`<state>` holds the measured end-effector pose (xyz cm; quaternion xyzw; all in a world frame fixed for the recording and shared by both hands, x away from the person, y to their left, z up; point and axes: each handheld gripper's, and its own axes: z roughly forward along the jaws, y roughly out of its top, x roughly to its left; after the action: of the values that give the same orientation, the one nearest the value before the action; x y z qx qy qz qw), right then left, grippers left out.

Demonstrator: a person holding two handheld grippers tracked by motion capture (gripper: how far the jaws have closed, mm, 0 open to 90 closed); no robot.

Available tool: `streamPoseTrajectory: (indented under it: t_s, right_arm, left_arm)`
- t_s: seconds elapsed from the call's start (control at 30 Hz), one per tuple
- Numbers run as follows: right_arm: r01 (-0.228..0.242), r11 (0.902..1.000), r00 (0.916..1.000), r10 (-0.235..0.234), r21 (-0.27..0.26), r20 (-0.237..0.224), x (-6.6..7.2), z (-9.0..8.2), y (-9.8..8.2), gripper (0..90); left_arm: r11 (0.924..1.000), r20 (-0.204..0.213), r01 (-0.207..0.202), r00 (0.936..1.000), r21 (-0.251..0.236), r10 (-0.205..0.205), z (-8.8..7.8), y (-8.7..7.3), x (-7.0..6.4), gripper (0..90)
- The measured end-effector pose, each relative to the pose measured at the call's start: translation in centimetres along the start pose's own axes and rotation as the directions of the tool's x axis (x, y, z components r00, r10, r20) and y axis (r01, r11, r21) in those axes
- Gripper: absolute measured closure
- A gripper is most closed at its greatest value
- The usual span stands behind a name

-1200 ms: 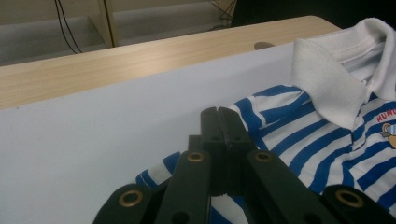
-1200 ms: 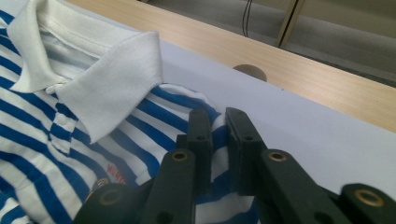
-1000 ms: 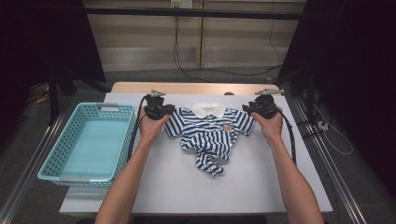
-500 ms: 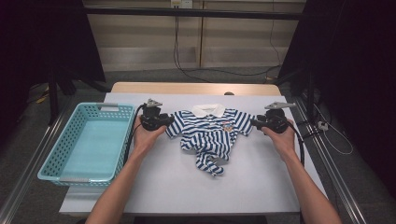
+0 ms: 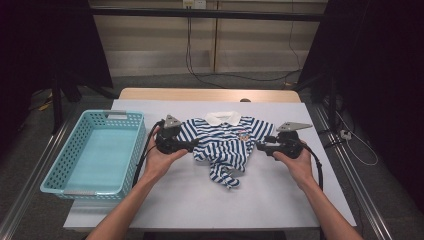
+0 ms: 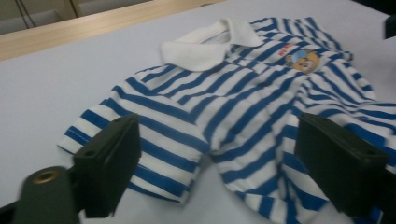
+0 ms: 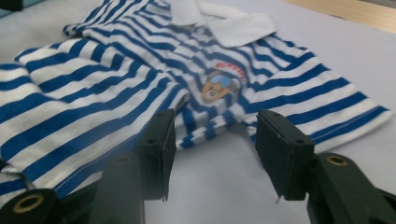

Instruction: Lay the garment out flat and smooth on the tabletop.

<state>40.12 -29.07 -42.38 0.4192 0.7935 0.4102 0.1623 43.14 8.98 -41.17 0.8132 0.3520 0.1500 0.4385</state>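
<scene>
Where stripes meet, bear badge (image 7: pixel 219 87)

My high camera sits above my side of the table (image 5: pixel 260 200), looking forward and down, far enough back to take in the whole tabletop and the floor behind it. My left gripper camera rides low and close, looking along its jaws at the striped shirt (image 6: pixel 243 107) from the shirt's left sleeve. My right gripper camera looks in from the opposite sleeve, equally near. All three views share the shirt's white collar (image 5: pixel 223 117) and chest badge (image 7: pixel 219 86).
</scene>
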Motion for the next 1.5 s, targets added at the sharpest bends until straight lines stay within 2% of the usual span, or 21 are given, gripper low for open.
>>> streamPoseTrajectory:
  t_s: [0.03, 0.1, 0.13, 0.2, 0.27, 0.33, 0.37, 0.4, 0.43, 0.47, 0.53, 0.57, 0.63, 0.7, 0.87, 1.0, 1.17, 1.2, 1.23, 1.37, 1.5]
  right_arm:
    - [0.008, 0.9999, 1.0, -0.008, 0.01, -0.004, 0.3, 0.2, 0.0, 48.2]
    - [0.012, 0.9998, 0.9997, -0.012, 0.015, -0.022, 0.8, 0.5, 0.0, 48.2]
    - [0.022, 0.9996, 0.9994, -0.022, 0.017, -0.026, 1.1, 0.7, 0.2, 48.2]
    - [0.017, 0.9995, 0.9993, -0.016, 0.025, -0.034, 1.5, 0.9, 0.6, 47.5]
    - [0.029, 0.9988, 0.9989, -0.028, 0.038, -0.037, 1.8, 1.3, 1.1, 41.4]
    - [0.028, 0.9988, 0.999, -0.027, 0.041, -0.035, 1.9, 1.8, 1.3, 37.4]
    - [0.025, 0.9993, 0.9985, -0.024, 0.029, -0.05, 2.0, 2.2, 1.4, 34.5]
    - [0.021, 0.9995, 0.9981, -0.019, 0.024, -0.059, 1.9, 2.6, 1.3, 33.4]
    - [0.019, 0.9995, 0.998, -0.018, 0.026, -0.06, 2.0, 3.1, 1.3, 33.6]
    - [0.022, 0.9992, 0.9976, -0.02, 0.034, -0.067, 2.1, 3.4, 1.2, 35.2]
    - [0.048, 0.9973, 0.9974, -0.045, 0.056, -0.057, 2.2, 4.0, 1.0, 39.0]
    - [0.042, 0.9974, 0.9978, -0.039, 0.059, -0.053, 2.2, 4.2, 0.8, 41.0]
    - [0.047, 0.9965, 0.9977, -0.044, 0.07, -0.052, 2.2, 4.5, 0.6, 44.7]
    - [0.055, 0.9951, 0.9977, -0.051, 0.082, -0.044, 2.3, 4.9, 0.4, 47.4]
    - [0.084, 0.9905, 0.9957, -0.079, 0.108, -0.048, 3.0, 5.7, -0.1, 57.7]
    - [0.109, 0.9898, 0.9935, -0.105, 0.092, -0.043, 3.4, 5.7, 0.0, 71.5]
    - [0.102, 0.9925, 0.9942, -0.1, 0.066, -0.041, 3.4, 5.3, 0.1, 82.9]
    - [0.105, 0.9929, 0.9937, -0.103, 0.056, -0.045, 3.3, 5.1, 0.2, 85.7]
    - [0.102, 0.9936, 0.9938, -0.099, 0.049, -0.049, 3.2, 4.9, 0.3, 88.5]
    - [0.094, 0.9955, 0.9942, -0.093, 0.014, -0.053, 3.3, 4.1, 0.7, 90.0]
    - [0.09, 0.9954, 0.9939, -0.092, -0.03, -0.061, 3.6, 3.1, 1.3, 90.0]
  left_arm:
    - [0.9998, 0.012, -0.022, 0.9997, 0.002, 0.022, -0.3, -0.2, -0.2, 12.0]
    - [0.999, 0.026, 0.032, 0.9992, -0.031, -0.031, -0.5, -0.6, -0.8, 8.2]
    - [0.9997, 0.039, 0.004, 0.9992, -0.023, -0.003, -0.8, -0.8, -0.8, 5.4]
    - [0.9983, 0.059, 0.013, 0.9982, -0.057, -0.009, -1.2, -1.1, -1.0, 4.7]
    - [0.9971, 0.078, 0.023, 0.9968, -0.072, -0.017, -1.4, -1.4, -1.2, 4.1]
    - [0.9973, 0.098, 0.0, 0.9952, -0.073, 0.007, -1.2, -1.6, -1.2, 4.1]
    - [0.9983, 0.107, -0.005, 0.9942, -0.059, 0.011, -1.1, -1.7, -1.0, 4.1]
    - [0.9989, 0.116, 0.006, 0.9932, -0.047, -0.001, -0.9, -1.9, -1.0, 4.1]
    - [0.9993, 0.107, 0.002, 0.9942, -0.037, 0.002, -0.7, -2.2, -1.0, 4.1]
    - [0.9993, 0.1, 0.0, 0.995, -0.037, 0.004, -0.7, -2.3, -1.1, 4.1]
    - [0.9986, 0.086, -0.045, 0.9952, -0.029, 0.048, -0.7, -2.6, -1.1, 4.2]
    - [0.9986, 0.083, -0.031, 0.996, -0.042, 0.035, -0.7, -2.8, -1.1, 4.2]
    - [0.9983, 0.076, -0.042, 0.9961, -0.04, 0.045, -0.8, -3.0, -0.9, 4.2]
    - [0.9984, 0.071, -0.02, 0.9972, -0.053, 0.023, -0.8, -3.3, -0.8, 4.2]
    - [0.9985, 0.083, -0.035, 0.9959, -0.041, 0.038, -0.6, -3.6, -1.1, 4.3]
    - [0.9981, 0.098, -0.04, 0.9943, -0.047, 0.044, -0.5, -3.5, -1.6, 5.6]
    - [0.9985, 0.107, -0.032, 0.9936, -0.044, 0.036, -0.4, -3.6, -1.8, 5.6]
    - [0.9985, 0.107, -0.043, 0.9931, -0.033, 0.047, -0.4, -3.6, -1.6, 5.6]
    - [0.9988, 0.109, -0.034, 0.9933, -0.035, 0.037, -0.3, -3.6, -1.7, 5.6]
    - [0.9991, 0.107, -0.034, 0.9936, -0.024, 0.037, -0.3, -3.6, -1.5, 5.5]
    - [0.9983, 0.084, -0.034, 0.9958, -0.048, 0.038, -0.5, -3.4, -1.3, 5.6]
